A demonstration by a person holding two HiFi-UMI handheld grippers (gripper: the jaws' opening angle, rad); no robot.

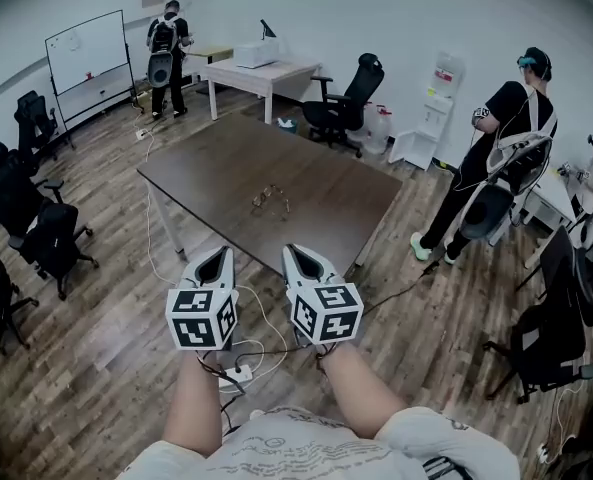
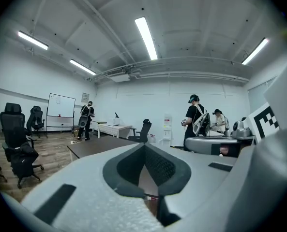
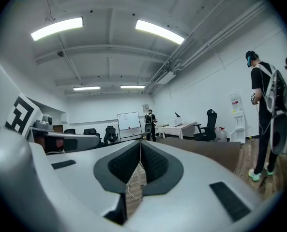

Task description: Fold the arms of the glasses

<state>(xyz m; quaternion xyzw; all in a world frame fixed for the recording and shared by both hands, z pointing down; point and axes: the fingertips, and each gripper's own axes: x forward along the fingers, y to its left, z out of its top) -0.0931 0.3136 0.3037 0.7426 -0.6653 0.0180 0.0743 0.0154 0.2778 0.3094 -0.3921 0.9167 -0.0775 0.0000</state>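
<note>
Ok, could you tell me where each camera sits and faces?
Head view: on the person's head, steeply down at table and glasses; forearms, left hand-held gripper and right hand-held gripper show.
Left gripper view: on the left hand-held gripper, roughly level along its shut jaws toward the table.
Right gripper view: on the right hand-held gripper, level along its shut jaws toward the table.
Shared: all show table and whiteboard.

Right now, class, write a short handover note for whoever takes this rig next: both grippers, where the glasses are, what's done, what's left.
Left gripper: jaws together, empty, held short of the table's near edge.
Right gripper: jaws together, empty, beside the left one.
Glasses: lying near the middle of the brown table, neither gripper touching them; too small to tell how the arms stand.
Done: nothing visible.
Left: reach the glasses, fold both arms.
</note>
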